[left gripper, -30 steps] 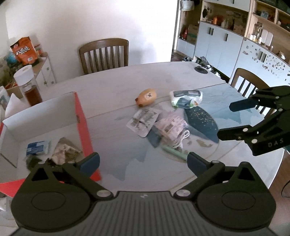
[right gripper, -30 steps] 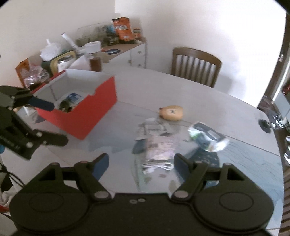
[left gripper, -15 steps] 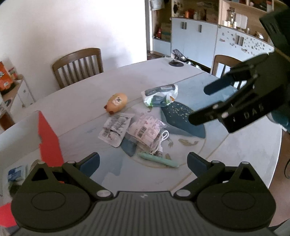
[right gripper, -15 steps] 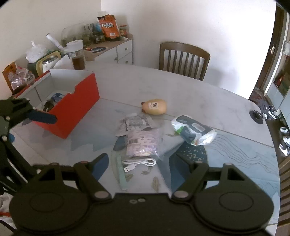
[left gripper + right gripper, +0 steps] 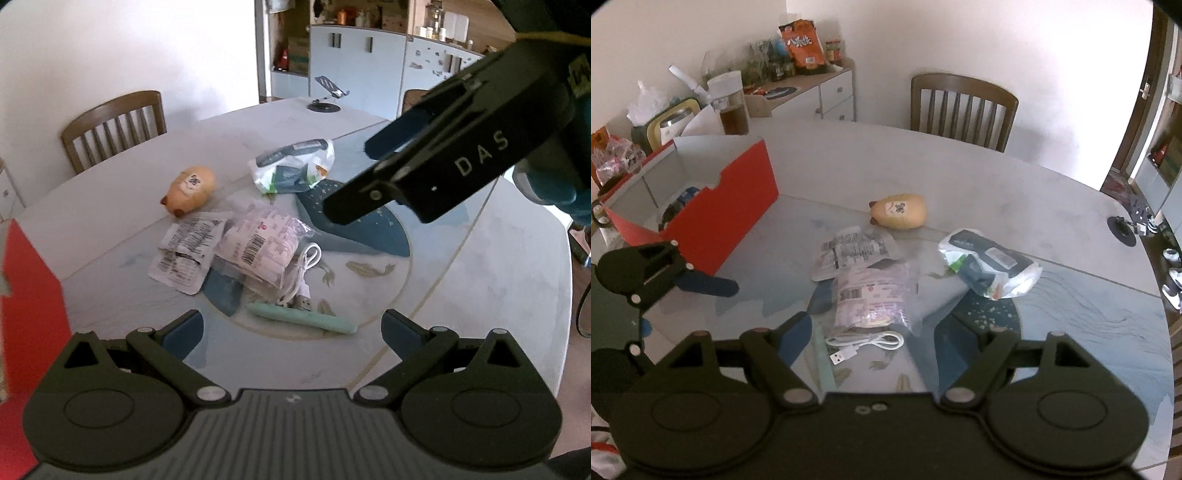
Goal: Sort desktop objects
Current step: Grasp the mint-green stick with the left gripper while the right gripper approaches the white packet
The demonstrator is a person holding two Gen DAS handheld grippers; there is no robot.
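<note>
Both claws spread apart and empty, left claw over a mint pen, right claw above a white cable (coiled), red box on the tabletop.

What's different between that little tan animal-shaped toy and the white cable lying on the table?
The tan toy is a plump, rounded lump with a printed face; the white cable is thin and looped into a flat coil. The toy lies alone at the far side of the pile; the cable lies at the near side, against the barcode packet. Both rest loose on the table, untouched.

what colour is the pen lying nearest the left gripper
Pale mint green. The pen shows best in the left wrist view.
</note>
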